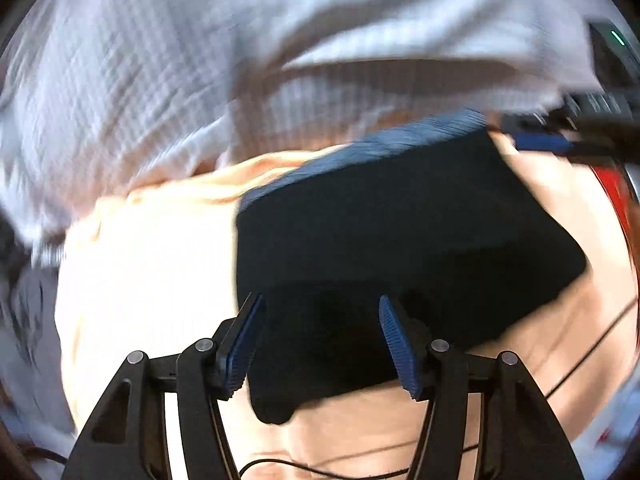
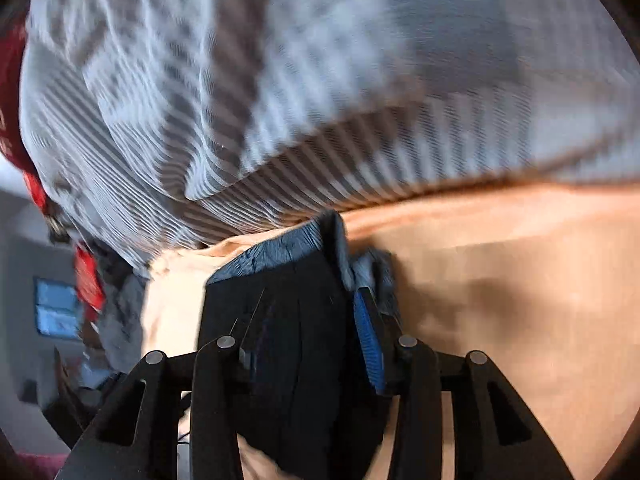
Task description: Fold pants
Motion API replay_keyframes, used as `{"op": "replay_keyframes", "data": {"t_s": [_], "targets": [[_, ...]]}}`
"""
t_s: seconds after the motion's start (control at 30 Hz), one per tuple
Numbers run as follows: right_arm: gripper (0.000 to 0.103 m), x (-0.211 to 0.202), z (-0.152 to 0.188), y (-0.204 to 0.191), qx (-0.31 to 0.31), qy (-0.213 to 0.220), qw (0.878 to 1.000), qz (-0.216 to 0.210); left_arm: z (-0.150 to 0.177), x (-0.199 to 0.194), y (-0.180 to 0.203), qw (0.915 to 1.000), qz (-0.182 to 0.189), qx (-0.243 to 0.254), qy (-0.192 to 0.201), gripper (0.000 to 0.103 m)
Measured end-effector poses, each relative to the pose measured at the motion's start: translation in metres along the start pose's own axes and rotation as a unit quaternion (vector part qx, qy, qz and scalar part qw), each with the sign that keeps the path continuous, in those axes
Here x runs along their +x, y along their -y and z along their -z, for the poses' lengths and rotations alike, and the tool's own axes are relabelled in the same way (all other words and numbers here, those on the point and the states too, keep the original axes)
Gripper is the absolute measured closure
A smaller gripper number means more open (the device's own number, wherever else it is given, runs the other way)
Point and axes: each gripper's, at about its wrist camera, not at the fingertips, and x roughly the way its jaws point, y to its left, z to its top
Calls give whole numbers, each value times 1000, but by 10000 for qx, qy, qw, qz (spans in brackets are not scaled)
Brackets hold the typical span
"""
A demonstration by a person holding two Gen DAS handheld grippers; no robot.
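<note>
The pants [image 1: 400, 240] are dark, almost black, with a ribbed blue waistband [image 1: 400, 140], and lie folded into a flat block on a peach sheet [image 1: 152, 272]. My left gripper [image 1: 322, 346] points down over their near edge, open, with its blue pads wide apart and the cloth lying flat beneath the gap. In the right wrist view the pants [image 2: 296, 320] bunch up between the fingers of my right gripper [image 2: 310, 350]. Its jaws stand apart, and the right pad's blue face is uncovered. A blue finger [image 1: 540, 143] of that gripper shows at the pants' far right corner. Both views are motion-blurred.
A rumpled white and grey striped cover [image 1: 200, 60] [image 2: 280, 100] lies just behind the pants. A thin black cable [image 1: 592, 352] runs over the sheet at the lower right. Something red [image 1: 616, 196] [image 2: 88, 280] sits at the edge. Bare peach sheet [image 2: 520, 280] spreads to the right.
</note>
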Motion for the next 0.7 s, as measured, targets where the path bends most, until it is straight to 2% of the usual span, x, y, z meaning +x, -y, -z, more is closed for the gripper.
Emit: {"op": "replay_keyframes", "data": {"t_s": [0.03,0.07,0.1,0.13,0.2,0.3,0.43,0.5,0.6,0.7], "targets": [[62,10,-4,-3,-91,-72,9999,74,-4,6,-10,9998,-6,-211,-30,43],[69,19,-6,-5,-160,-177,9995,223,-6,12,-19,9994,18,-335,-44,43],[94,26,-6,-7,-218,-306,9983,453,-7,15,-23,9992,5,-405,-65,43],[100,26,-2,-5,-212,-403,9977,508,-9,21,-28,9988,-36,-468,-100,43],[100,17,7,-4,-254,-397,9975,524,-7,33,-33,9979,90,-593,-258,43],[100,11,28,16,-181,-643,9952,715,5,49,-26,9959,353,-639,-528,43],[96,-4,40,31,288,-542,9950,791,16,52,-8,9982,125,-440,-398,42],[96,-21,46,29,478,-407,9944,852,14,55,-11,9980,163,-466,-399,42],[96,-47,66,12,386,-123,9976,558,14,56,-14,9975,260,-513,-421,42],[96,-46,95,-6,221,-307,9979,516,14,56,-14,9973,266,-539,-429,42]]}}
